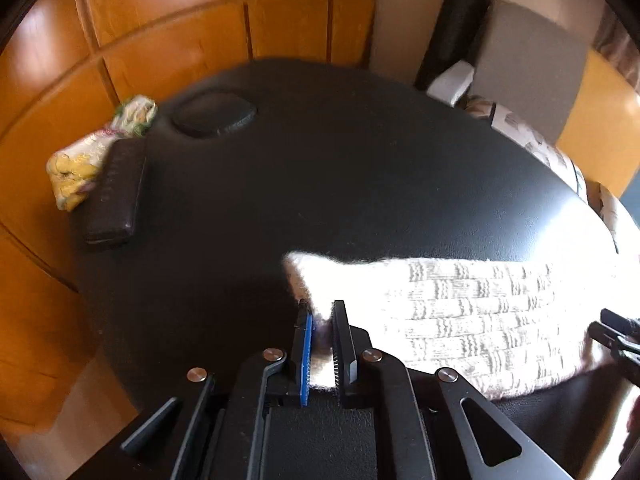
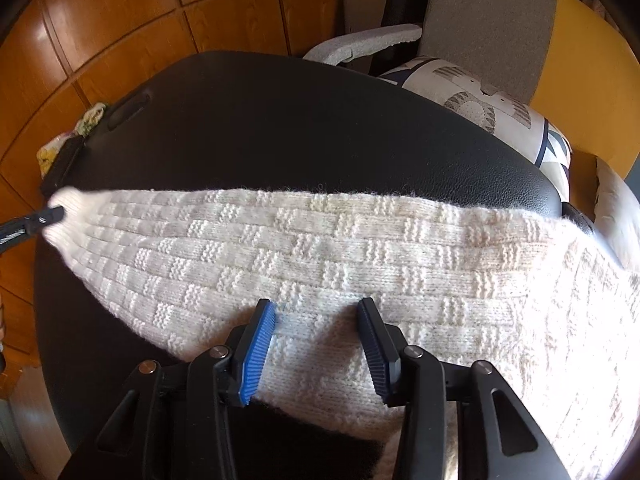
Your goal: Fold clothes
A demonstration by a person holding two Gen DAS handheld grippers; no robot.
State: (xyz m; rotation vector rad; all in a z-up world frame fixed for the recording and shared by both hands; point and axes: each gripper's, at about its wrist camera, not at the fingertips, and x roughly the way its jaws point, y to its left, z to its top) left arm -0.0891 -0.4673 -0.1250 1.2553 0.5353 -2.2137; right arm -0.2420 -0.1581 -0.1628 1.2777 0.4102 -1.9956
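Observation:
A cream knitted garment (image 2: 320, 256) with a basket-weave pattern lies stretched across a black padded table (image 2: 280, 120). My left gripper (image 1: 322, 316) is shut on the garment's (image 1: 460, 308) narrow left end, with the cloth pinched between the blue and black pads. The right wrist view shows that same left gripper (image 2: 48, 214) at the far left, holding the cloth tip. My right gripper (image 2: 318, 312) stands open over the near edge of the knit, its blue pad (image 2: 260, 344) and black pad (image 2: 376, 348) wide apart with cloth beneath them. In the left wrist view the right gripper (image 1: 616, 336) peeks in at the right edge.
A dark armrest pad (image 1: 116, 192) and a floral cloth (image 1: 92, 152) sit at the table's (image 1: 320, 180) far left, near a round face hole plug (image 1: 214, 114). Wooden panelling (image 1: 160, 20) lines the back. A grey chair (image 2: 488, 20) and a printed cushion (image 2: 480, 100) stand to the right.

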